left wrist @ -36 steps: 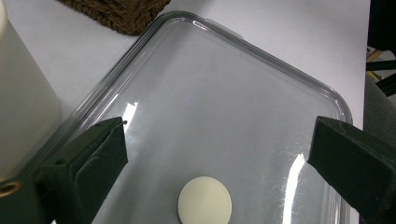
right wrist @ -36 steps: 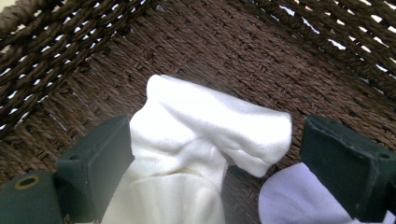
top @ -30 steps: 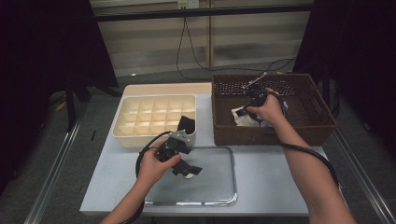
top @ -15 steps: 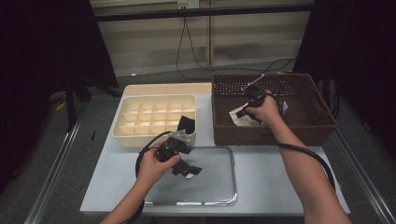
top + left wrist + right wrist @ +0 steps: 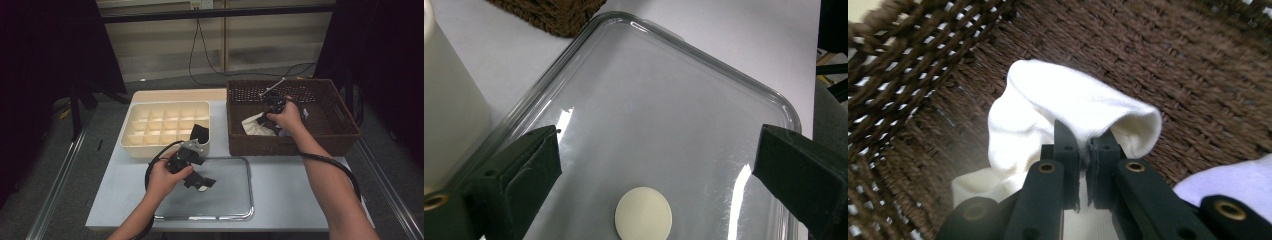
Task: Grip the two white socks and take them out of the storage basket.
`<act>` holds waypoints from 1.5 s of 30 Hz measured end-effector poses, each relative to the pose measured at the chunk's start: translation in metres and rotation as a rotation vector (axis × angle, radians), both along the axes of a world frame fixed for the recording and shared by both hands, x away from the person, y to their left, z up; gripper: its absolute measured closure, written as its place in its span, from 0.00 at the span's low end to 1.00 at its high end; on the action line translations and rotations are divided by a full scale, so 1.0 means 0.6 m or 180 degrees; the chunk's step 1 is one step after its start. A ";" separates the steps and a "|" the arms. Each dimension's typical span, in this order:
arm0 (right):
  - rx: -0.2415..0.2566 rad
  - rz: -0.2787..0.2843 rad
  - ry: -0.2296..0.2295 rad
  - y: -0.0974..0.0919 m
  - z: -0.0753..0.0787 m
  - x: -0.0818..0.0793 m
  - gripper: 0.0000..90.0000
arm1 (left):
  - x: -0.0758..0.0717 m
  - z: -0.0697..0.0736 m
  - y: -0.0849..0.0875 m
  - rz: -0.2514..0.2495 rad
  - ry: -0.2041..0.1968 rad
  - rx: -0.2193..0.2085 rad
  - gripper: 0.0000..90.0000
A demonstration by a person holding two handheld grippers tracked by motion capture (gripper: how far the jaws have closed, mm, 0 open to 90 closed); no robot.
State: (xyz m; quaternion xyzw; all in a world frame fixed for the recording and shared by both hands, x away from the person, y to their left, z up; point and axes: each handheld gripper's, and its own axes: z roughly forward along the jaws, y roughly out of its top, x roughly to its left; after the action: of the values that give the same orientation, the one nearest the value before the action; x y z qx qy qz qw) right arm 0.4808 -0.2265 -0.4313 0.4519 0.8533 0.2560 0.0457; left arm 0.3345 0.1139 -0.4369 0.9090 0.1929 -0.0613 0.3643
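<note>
One white sock [image 5: 1068,105] lies in the basket [image 5: 345,125], its fold pinched by the right tool [image 5: 1083,145], whose jaws have just been closing. Well left, the left tool [image 5: 654,165] hangs spread over the tray [image 5: 704,55].

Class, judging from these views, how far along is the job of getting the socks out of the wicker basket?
Done: the right claw has just closed on a cream sock inside the brown basket. In hand: that sock, pinched but not lifted out. Left: a second white item lies beside it; the divided tray looks nearly empty. The left claw hangs open over the glass tray.
</note>
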 end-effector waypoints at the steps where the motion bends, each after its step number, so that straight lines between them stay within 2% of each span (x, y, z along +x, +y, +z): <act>1: -0.0003 0.0001 -0.0003 0.000 0.006 -0.003 0.95 | -0.001 0.000 0.000 0.0017 0.0015 -0.0021 0.05; 6: -0.0012 0.0072 0.0033 -0.001 0.034 -0.012 0.95 | -0.001 0.000 0.000 0.0019 0.0014 -0.0013 0.05; 8: -0.0009 0.0106 0.0012 -0.002 0.040 -0.014 0.95 | -0.002 0.000 0.000 0.0012 0.0008 -0.0008 0.05; 9: -0.0023 0.0154 -0.0015 -0.004 0.057 -0.022 0.95 | -0.002 0.000 0.000 0.0010 0.0005 -0.0003 0.05; 13: 0.0008 0.0189 -0.0017 -0.005 0.077 -0.035 0.95 | -0.002 -0.001 -0.002 -0.0003 0.0033 -0.0039 0.05; 14: -0.0009 0.0224 -0.0047 -0.008 0.085 -0.039 0.95 | -0.002 0.000 -0.002 -0.0013 0.0013 0.0004 0.05; 16: 0.0028 0.0218 -0.0064 -0.011 0.098 -0.046 0.95 | -0.003 -0.002 -0.003 -0.0027 0.0025 -0.0044 0.05; 18: 0.0034 0.0223 -0.0110 -0.017 0.111 -0.051 0.95 | -0.002 -0.002 -0.002 -0.0044 0.0012 0.0004 0.05; 21: 0.0031 0.0244 -0.0126 -0.024 0.131 -0.061 0.95 | -0.004 -0.002 -0.003 0.0000 0.0016 0.0001 0.05; 22: 0.0033 0.0253 -0.0114 -0.025 0.135 -0.063 0.95 | -0.004 -0.004 -0.004 -0.0008 0.0019 -0.0053 0.05; 27: 0.0005 0.0278 -0.0171 -0.030 0.167 -0.079 0.95 | -0.005 -0.002 -0.002 -0.0013 0.0031 -0.0080 0.05; 31: -0.0020 0.0323 -0.0196 -0.031 0.186 -0.091 0.95 | -0.004 0.000 -0.001 -0.0036 0.0025 -0.0036 0.05; 38: 0.0008 0.0390 -0.0266 -0.031 0.218 -0.113 0.95 | -0.006 0.000 -0.003 -0.0032 0.0015 -0.0055 0.05; 39: 0.0001 0.0402 -0.0267 -0.031 0.221 -0.115 0.95 | -0.008 0.002 -0.003 -0.0009 0.0001 -0.0004 0.05; 42: 0.0042 0.0450 -0.0292 -0.025 0.231 -0.127 0.95 | -0.007 0.002 -0.003 -0.0032 0.0015 -0.0074 0.05; 45: 0.0046 0.0510 -0.0314 -0.021 0.238 -0.137 0.95 | -0.007 0.004 -0.002 -0.0043 0.0015 -0.0045 0.05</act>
State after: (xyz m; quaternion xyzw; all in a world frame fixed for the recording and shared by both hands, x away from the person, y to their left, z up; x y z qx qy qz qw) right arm 0.3987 -0.2392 -0.2885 0.3694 0.8816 0.2869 0.0639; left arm 0.3302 0.1129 -0.4348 0.9076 0.1872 -0.0672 0.3698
